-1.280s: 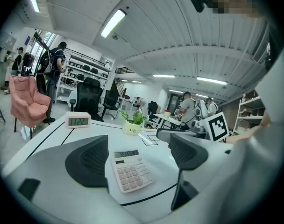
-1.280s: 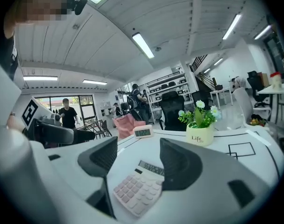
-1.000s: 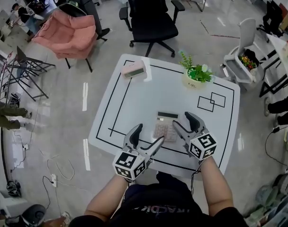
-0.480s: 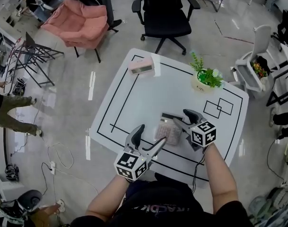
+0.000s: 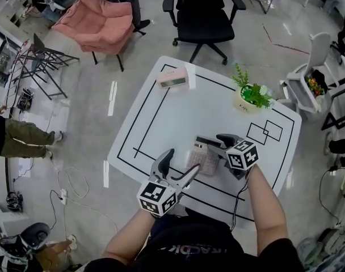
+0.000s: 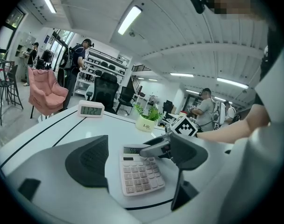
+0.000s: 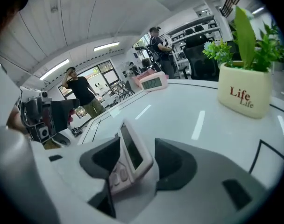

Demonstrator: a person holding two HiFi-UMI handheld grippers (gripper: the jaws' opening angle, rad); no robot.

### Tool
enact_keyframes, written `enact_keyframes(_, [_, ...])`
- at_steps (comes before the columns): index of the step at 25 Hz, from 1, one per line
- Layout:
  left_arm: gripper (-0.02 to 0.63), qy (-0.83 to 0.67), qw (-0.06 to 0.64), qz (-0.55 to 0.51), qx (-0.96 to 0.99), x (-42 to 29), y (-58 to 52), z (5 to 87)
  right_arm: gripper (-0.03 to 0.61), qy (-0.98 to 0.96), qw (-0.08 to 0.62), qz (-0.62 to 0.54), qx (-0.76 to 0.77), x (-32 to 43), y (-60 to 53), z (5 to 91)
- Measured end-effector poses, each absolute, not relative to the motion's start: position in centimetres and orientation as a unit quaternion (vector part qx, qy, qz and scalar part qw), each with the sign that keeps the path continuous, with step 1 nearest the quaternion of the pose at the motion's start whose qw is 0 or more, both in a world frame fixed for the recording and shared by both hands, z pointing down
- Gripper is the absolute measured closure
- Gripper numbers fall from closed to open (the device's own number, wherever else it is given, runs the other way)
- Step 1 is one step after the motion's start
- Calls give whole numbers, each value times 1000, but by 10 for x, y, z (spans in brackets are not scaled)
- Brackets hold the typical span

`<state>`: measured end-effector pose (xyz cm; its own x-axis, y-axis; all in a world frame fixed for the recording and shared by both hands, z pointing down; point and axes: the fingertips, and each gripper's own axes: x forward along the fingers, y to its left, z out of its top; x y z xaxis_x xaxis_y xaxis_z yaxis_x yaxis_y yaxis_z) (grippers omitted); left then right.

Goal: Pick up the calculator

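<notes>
Left gripper (image 5: 181, 161) hovers, jaws apart; right gripper (image 5: 213, 144) jaws closing round the calculator (image 5: 203, 161).

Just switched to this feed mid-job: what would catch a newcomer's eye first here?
The pale calculator near the white table's front edge stands out first, with the right gripper closing its jaws around the display end, not yet clamped. The left gripper is held open just beside it. Farther back stand a potted plant and a pink desk clock.

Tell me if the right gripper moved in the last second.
Yes. The right gripper shifted left over the display end of the calculator, closing jaws straddling it.
</notes>
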<state>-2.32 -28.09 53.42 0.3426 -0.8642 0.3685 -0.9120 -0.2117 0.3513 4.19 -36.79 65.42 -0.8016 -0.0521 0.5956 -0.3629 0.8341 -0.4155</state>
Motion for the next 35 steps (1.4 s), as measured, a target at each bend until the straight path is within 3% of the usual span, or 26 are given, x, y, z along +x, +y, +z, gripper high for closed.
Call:
enact_keyframes(5, [210,-575,263,44,774,-23,-284,534,409,-909,312,265,79,40,-359,657])
enact_keyframes(18, [210,-561,280,50,777,-22,-267,540,502,-928,240,277,60,47,-349,629])
enact_keyframes(35, [212,-474,316,45,820,-47,-225,547,528,-947,124,282,91,36,-297,558])
